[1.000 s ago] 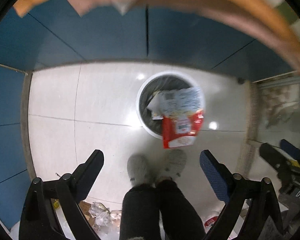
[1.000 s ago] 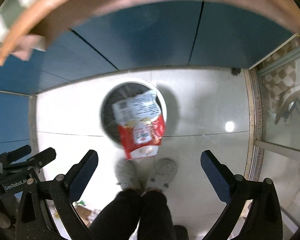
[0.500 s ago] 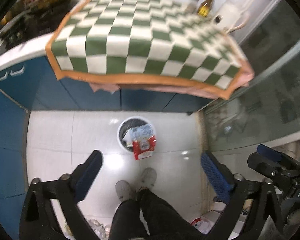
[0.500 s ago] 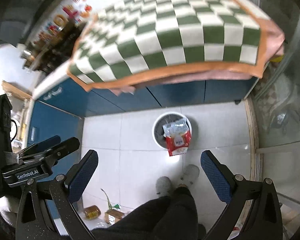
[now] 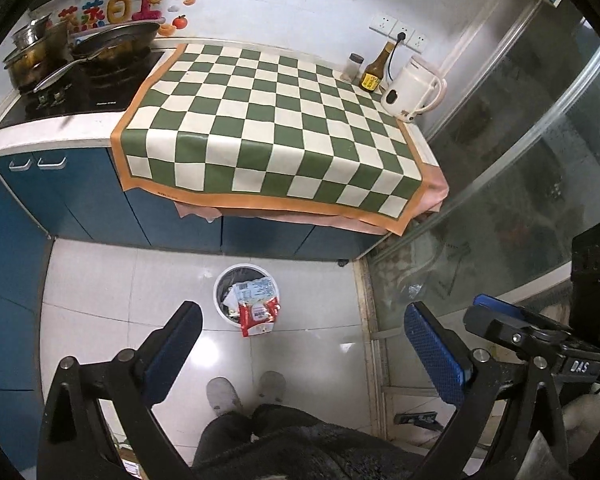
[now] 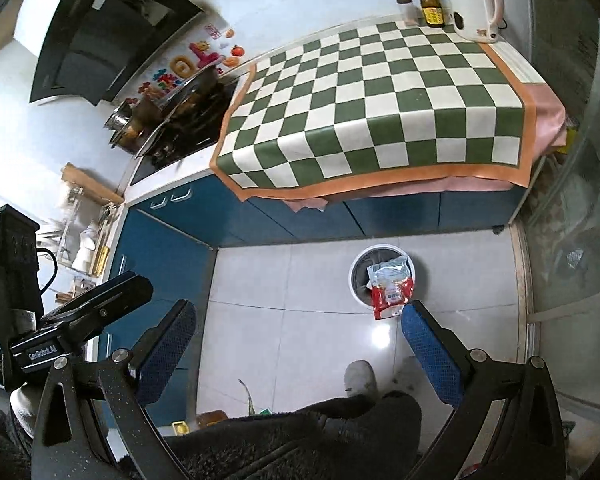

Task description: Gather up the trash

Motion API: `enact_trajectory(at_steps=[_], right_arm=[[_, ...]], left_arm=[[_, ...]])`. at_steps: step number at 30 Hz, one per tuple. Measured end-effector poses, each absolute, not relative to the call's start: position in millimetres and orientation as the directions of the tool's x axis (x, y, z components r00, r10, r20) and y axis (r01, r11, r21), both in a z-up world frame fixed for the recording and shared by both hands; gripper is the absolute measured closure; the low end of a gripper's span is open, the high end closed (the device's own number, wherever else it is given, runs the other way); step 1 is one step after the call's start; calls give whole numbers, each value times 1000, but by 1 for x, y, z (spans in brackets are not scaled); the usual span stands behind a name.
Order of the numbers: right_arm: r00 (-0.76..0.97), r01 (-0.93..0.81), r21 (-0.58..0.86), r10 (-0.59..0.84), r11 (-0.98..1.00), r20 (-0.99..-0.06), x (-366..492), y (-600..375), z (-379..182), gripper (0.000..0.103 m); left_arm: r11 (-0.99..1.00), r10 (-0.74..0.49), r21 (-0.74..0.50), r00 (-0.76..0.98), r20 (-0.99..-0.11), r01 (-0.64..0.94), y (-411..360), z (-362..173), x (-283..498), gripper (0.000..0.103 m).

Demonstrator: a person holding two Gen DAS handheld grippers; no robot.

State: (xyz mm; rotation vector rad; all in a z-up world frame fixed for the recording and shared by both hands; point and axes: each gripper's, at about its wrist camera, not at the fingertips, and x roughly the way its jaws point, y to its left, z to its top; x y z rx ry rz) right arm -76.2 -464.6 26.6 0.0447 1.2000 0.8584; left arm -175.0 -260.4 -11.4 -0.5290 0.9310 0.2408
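Note:
A white round trash bin [image 5: 221,284] [image 6: 356,270] stands on the tiled floor in front of the blue cabinets. A red and white snack bag [image 5: 257,306] [image 6: 391,289] lies across its rim and hangs over the near side. My left gripper [image 5: 302,340] is held high above the floor, open, with nothing between its blue-padded fingers. My right gripper [image 6: 300,340] is open and empty too, equally high. Each gripper shows at the edge of the other's view.
A green and white checkered cloth [image 5: 276,132] covers the counter, with a white kettle [image 5: 410,92], a brown bottle [image 5: 374,68] and a stove with pans [image 5: 84,60]. A glass door [image 5: 520,200] is at the right. The person's legs and slippers [image 5: 224,394] are below. Small litter [image 6: 212,418] lies by the cabinet.
Both grippers have risen far up from just above the bin, so the counter top has come into view. The snack bag stays draped over the bin's rim.

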Motion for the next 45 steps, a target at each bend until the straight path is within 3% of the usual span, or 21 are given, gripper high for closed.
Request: enact_trajectory(at_steps=[45], right_arm=[[7, -580, 475, 587, 662, -809, -79, -457, 9, 0]], left_arm=[[822, -43, -346, 558, -829, -452, -268, -30, -192, 0]])
